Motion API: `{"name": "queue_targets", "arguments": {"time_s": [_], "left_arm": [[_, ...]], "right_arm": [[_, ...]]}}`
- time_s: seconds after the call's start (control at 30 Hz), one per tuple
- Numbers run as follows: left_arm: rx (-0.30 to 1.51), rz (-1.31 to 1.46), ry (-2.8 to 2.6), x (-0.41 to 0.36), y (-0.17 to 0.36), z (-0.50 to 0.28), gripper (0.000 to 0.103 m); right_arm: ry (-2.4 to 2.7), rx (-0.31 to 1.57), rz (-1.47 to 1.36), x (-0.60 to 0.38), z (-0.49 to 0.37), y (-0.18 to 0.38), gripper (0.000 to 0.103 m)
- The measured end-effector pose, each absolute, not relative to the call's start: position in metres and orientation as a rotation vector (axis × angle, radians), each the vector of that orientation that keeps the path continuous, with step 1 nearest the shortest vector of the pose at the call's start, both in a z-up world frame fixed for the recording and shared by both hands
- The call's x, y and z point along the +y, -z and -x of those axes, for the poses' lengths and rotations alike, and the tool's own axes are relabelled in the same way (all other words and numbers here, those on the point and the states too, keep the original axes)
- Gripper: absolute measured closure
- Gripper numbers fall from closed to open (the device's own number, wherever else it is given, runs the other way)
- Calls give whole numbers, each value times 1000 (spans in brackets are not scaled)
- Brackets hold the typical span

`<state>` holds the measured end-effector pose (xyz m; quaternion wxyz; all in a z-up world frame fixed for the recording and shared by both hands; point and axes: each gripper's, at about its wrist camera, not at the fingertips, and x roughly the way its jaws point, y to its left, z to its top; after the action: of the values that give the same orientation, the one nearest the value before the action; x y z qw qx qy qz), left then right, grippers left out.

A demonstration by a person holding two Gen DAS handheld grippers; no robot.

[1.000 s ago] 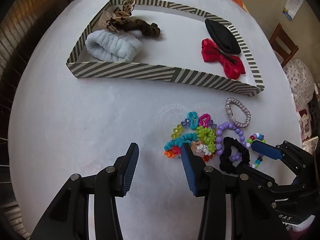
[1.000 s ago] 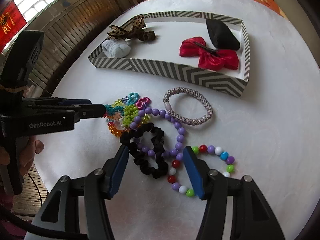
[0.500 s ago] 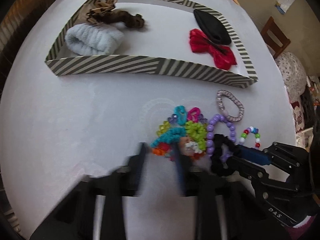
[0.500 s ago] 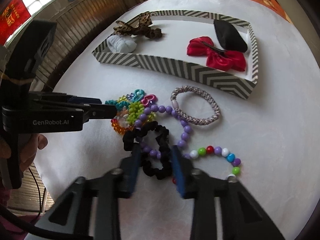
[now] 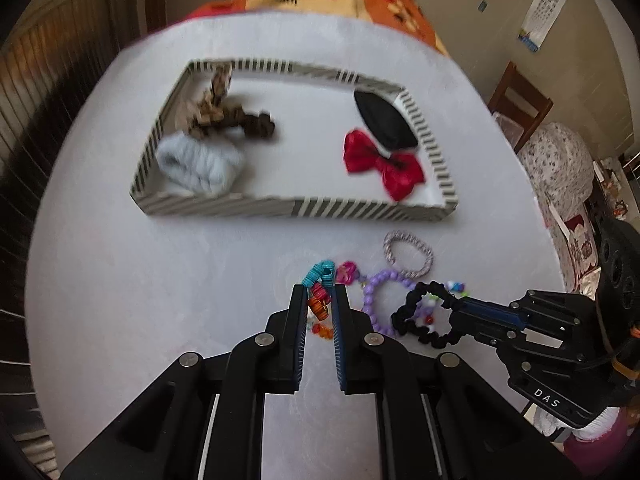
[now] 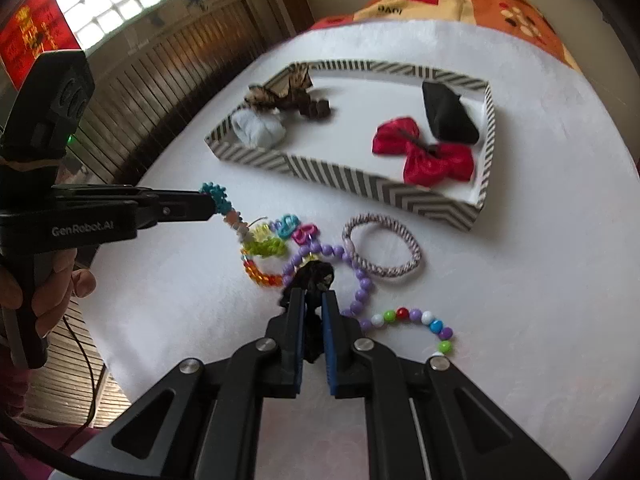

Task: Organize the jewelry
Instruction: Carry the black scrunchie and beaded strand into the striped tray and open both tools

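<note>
The left gripper [image 5: 320, 300] is closing on the coiled hair tie [image 5: 319, 286], pads pressing it, its far end trailing onto the table [image 5: 160, 280]. The right gripper [image 6: 313, 304] is clamped on the black scrunchie [image 6: 314, 276]. The striped tray [image 5: 280, 206] lies straight ahead of both, its long side crosswise; neither looks clearly nearer.
</note>
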<state>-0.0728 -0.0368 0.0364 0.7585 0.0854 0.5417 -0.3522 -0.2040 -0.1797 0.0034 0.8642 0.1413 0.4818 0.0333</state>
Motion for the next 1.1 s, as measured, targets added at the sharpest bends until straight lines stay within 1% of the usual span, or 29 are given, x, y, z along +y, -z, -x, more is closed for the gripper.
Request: {"name": "queue_targets", "arguments": {"time_s": [0.27,0.53,0.83,1.1], "left_arm": [[1096,-154,757,-33,-79,55,99],[1049,-159,732,-55,-97,27,99],[1091,-186,691,-91,-75,0,99],[1165,-200,645,-109,-41,-21,99]], "right_arm": [[-39,932,-283,-193,199,-45,94],[12,895,-281,-222,171,-69,94],[27,915,-262,-250,117,-67,94],[0,957,-279,-269,60,-45,94]]}}
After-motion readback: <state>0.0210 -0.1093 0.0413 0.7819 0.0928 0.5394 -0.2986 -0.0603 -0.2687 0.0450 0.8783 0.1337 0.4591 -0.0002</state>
